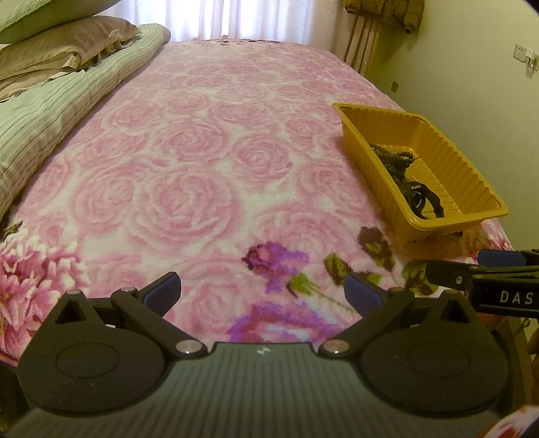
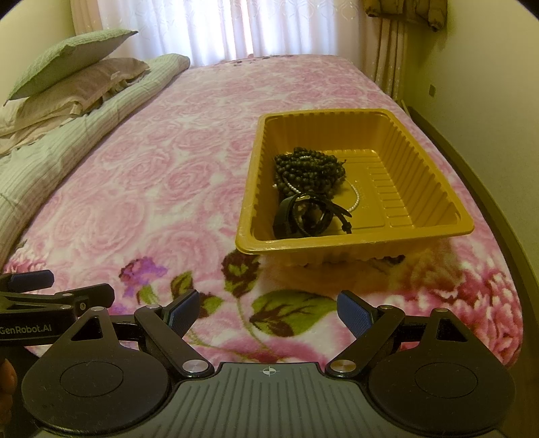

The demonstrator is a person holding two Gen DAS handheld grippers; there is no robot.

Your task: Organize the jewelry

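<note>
A yellow plastic tray [image 2: 421, 141] sits on the pink floral bedspread, right of centre; it also shows in the left wrist view [image 1: 438, 151]. Inside lie a pile of dark green beads [image 2: 308, 168], a thin pearl chain [image 2: 357, 198] and a black strap item [image 2: 308, 215]. My right gripper [image 2: 267, 311] is open and empty, low over the bedspread in front of the tray. My left gripper [image 1: 262, 291] is open and empty, left of the tray. The right gripper's fingers [image 1: 451, 269] reach in at the left wrist view's right edge.
The pink rose bedspread [image 1: 202, 151] covers the bed. A folded striped green quilt [image 1: 50, 111] and stacked pillows [image 2: 74, 77] lie along the left. Curtains [image 2: 235, 27] hang behind the bed. A wall [image 2: 488, 84] runs close along the right edge.
</note>
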